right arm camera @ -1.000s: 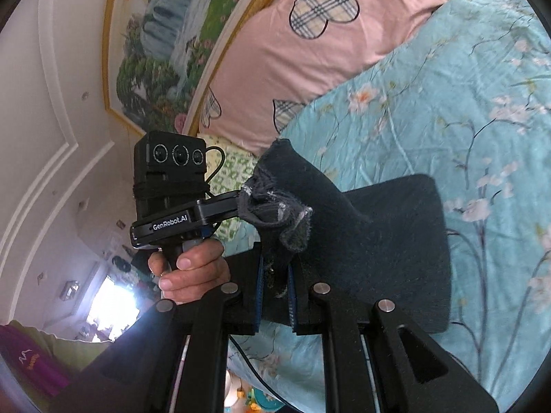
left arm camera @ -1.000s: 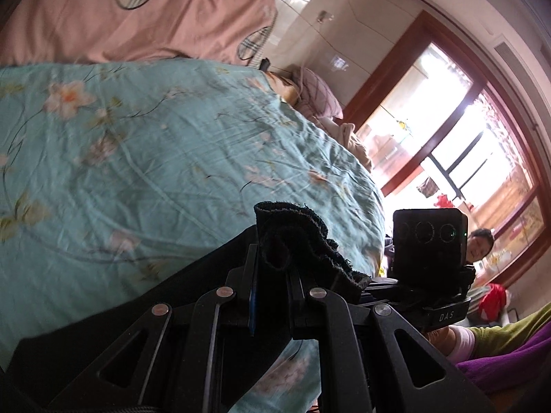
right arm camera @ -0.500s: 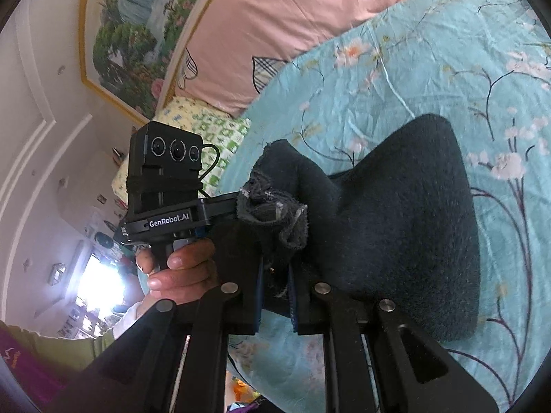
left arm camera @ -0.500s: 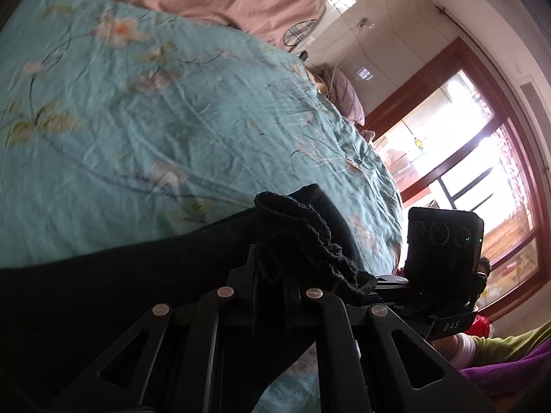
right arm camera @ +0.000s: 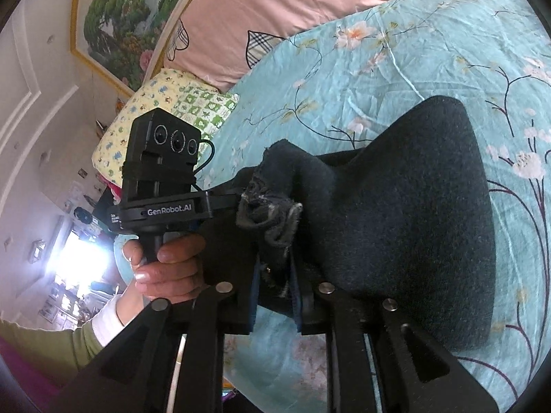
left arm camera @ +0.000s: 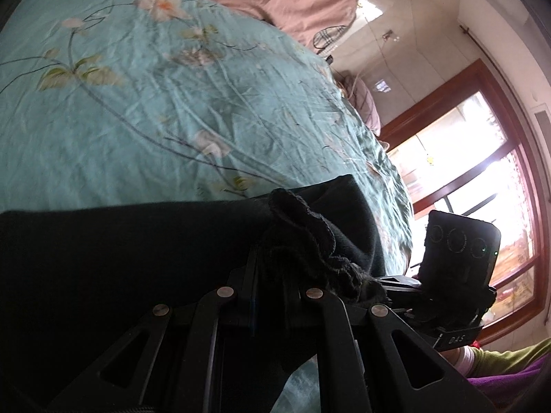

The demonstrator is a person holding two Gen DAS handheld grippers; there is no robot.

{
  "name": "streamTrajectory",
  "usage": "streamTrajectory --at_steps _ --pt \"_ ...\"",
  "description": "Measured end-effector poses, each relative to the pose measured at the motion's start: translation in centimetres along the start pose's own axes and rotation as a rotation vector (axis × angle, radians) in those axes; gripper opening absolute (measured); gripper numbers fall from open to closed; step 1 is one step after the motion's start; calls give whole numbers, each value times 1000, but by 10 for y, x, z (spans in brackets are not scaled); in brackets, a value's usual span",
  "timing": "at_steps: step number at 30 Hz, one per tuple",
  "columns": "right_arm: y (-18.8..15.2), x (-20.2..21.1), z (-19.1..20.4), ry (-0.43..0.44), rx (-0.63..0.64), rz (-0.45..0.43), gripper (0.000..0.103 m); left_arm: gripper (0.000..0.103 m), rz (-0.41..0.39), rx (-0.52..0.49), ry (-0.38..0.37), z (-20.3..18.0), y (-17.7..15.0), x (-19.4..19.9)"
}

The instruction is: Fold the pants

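Pants (right arm camera: pixel 406 206): dark fuzzy fleece, frayed bunched hem.

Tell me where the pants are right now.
The dark pants lie draped on the teal floral bedspread, below the pink pillow; both the left gripper and right gripper pinch their bunched edge.

I am reading "GenRobot.AI" in white on the black plastic camera mount (right arm camera: pixel 165 210), and "DAS" on the other black mount's strap (left arm camera: pixel 456 339).
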State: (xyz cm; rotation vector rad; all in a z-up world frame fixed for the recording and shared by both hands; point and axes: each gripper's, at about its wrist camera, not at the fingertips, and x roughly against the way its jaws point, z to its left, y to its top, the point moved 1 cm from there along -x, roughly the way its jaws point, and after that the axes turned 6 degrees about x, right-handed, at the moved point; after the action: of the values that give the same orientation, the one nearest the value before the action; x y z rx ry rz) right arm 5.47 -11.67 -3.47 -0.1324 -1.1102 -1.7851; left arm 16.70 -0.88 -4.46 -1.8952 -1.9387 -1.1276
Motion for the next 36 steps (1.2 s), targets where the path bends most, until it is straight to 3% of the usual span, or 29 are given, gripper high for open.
streamTrajectory --at_steps 9,21,36 --pt "1 -7 8 9 30 18 37 8 -59 60 61 10 -12 19" --pt "0 -11 20 60 37 32 39 12 -163 133 128 14 -38 57" --pt "15 -11 50 107 115 23 45 18 -374 342 236 35 -100 137"
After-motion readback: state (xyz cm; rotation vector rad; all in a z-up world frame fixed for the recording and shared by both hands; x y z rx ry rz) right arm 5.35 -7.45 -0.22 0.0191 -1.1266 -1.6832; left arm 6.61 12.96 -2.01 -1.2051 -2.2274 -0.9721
